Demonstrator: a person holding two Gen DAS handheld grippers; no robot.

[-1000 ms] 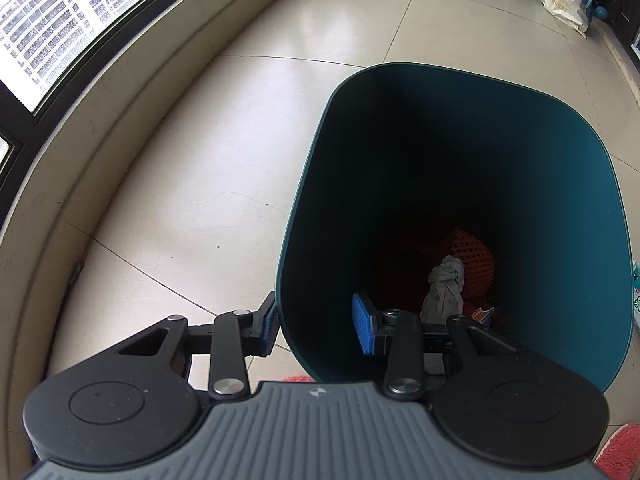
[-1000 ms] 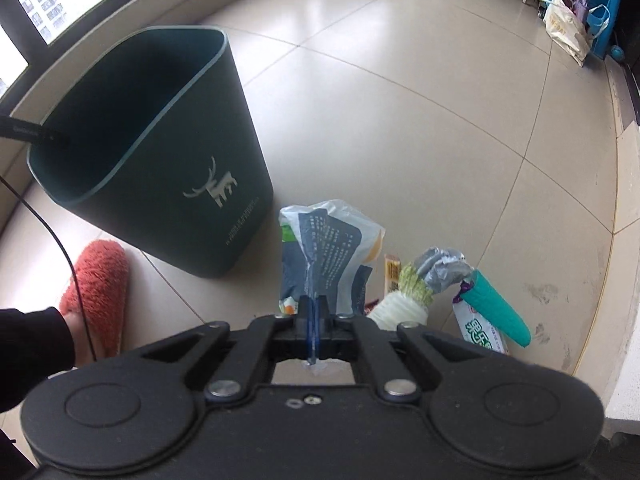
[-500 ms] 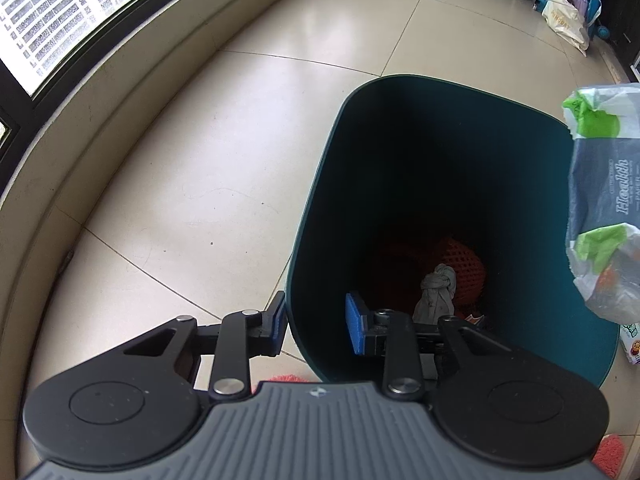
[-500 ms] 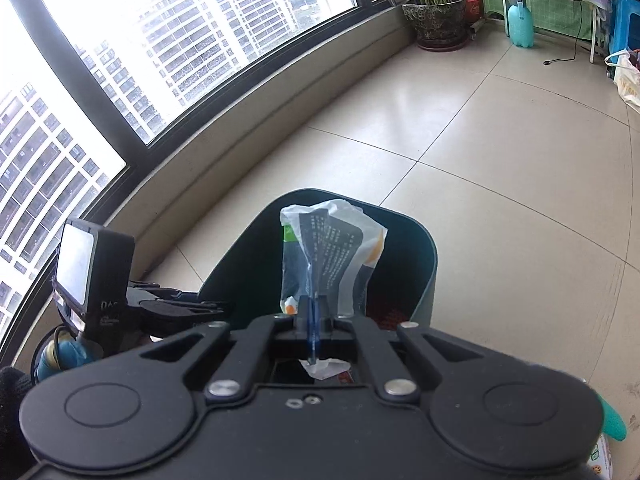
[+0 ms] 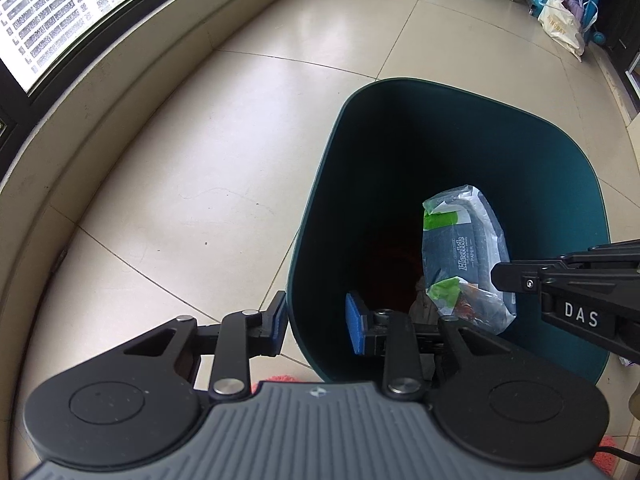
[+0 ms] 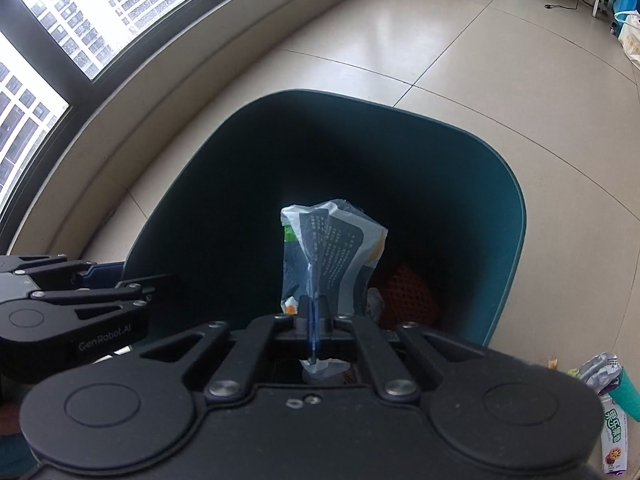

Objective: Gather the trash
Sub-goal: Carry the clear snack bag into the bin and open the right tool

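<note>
A dark teal trash bin [image 5: 320, 208] [image 6: 516, 216] stands on the tiled floor. My left gripper [image 5: 316, 322] straddles the bin's near wall, one blue pad outside and one inside, with gaps on both sides of the wall. My right gripper [image 6: 313, 312] is shut on a crumpled grey and green plastic wrapper [image 6: 332, 248] [image 5: 464, 256] and holds it inside the bin's mouth. The right gripper also shows in the left wrist view [image 5: 496, 276]. Orange netting [image 6: 404, 292] and a grey wad lie at the bin's bottom.
More trash lies on the floor at right: a foil wad [image 6: 600, 368], a teal piece [image 6: 628, 396] and a printed packet [image 6: 614, 440]. A curved window ledge [image 5: 100, 100] runs along the left. A white bag [image 5: 560, 24] and a blue stool stand far back.
My right gripper lifted the wrapper off the floor, carried it over the bin and lowered it into the opening. My left gripper stayed around the bin's wall.
</note>
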